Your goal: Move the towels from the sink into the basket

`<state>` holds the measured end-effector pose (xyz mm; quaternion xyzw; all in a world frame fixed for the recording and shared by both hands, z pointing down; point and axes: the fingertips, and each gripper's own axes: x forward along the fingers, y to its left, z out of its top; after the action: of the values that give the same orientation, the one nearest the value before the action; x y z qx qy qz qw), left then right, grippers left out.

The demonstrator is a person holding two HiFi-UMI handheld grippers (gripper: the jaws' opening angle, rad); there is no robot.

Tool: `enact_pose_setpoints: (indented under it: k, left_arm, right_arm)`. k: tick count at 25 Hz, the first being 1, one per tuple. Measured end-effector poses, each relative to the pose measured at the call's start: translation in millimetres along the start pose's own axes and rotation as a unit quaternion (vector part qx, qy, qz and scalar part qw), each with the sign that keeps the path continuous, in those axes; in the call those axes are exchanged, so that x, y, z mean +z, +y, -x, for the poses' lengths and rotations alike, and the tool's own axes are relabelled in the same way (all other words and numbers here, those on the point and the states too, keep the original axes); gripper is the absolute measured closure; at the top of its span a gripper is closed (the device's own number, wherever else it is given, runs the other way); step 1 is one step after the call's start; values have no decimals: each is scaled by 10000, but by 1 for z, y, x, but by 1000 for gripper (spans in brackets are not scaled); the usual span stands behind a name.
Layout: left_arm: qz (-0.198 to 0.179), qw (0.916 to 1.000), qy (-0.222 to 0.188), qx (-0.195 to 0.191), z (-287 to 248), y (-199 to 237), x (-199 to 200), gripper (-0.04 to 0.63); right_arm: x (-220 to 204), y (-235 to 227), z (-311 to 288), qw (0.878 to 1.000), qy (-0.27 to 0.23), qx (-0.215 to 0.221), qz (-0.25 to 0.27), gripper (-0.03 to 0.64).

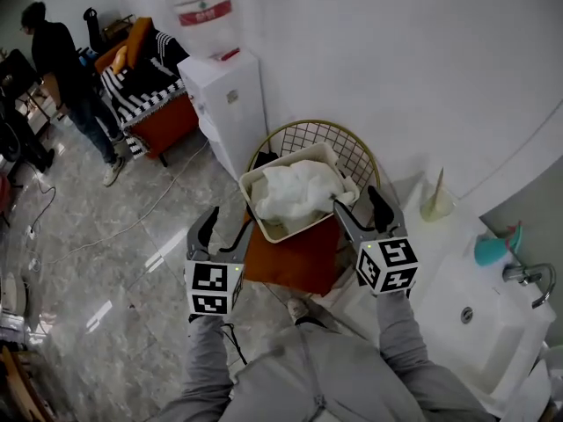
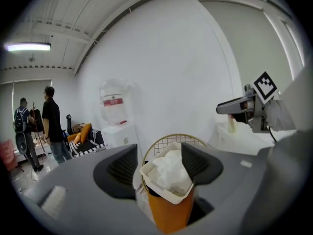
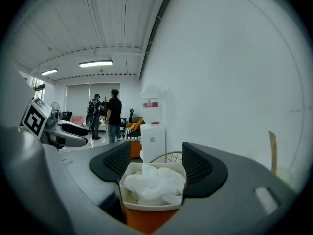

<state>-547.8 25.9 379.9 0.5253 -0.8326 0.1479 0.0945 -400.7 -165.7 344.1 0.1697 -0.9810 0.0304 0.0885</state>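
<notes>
Two grippers hang over the orange stool (image 1: 295, 260) with nothing in either. The left gripper (image 1: 223, 234) has its jaws apart, as does the right gripper (image 1: 359, 207), and each one's own view looks between bare pads at the basket (image 1: 310, 223) beyond.

To my eye the towels (image 1: 295, 190) are delivered, and the step in hand is a turn toward the sink (image 1: 497, 328) to check for any left. Done well, that means lifting clear of the basket first. The right gripper sits just beside its near corner, and a nudge could slide it along the seat. After that, swing right with the jaws kept wide, ready for loose cloth.

The sink is the biggest vessel, at the person's right. Its white bowl shows the drain and no towel that I can see, though the near edge is cut off.

The basket comes next: cream and square, on the stool in front of a wire back. Crumpled white towels are heaped in it to about the rim.

Smallest is a pale cup (image 1: 437, 206) on the counter by the wall, with a stick standing in it.
</notes>
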Motion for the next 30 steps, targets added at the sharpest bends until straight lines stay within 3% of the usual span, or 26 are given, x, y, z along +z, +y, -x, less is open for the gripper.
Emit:
enact_pose_setpoints:
  k: [4,10,18,30]
  left_arm:
    - [377,9990,-185,174,22,9,-2,262]
    - [469,9974,-445,324,45,7,3,262]
    - [485,9958,-676,383,58,6,10,264]
    - [497,9950,-786,371,57,7,15,265]
  right_arm:
    - [4,-1,22,9995,-244,-221,-7,288]
    - [9,-3,52,9964,-630,-560,-63,290]
    - [-6,-5,61,9952,-563,-722,-334,290]
    - [-10,-5,59,9952,-441,-826,-284,295]
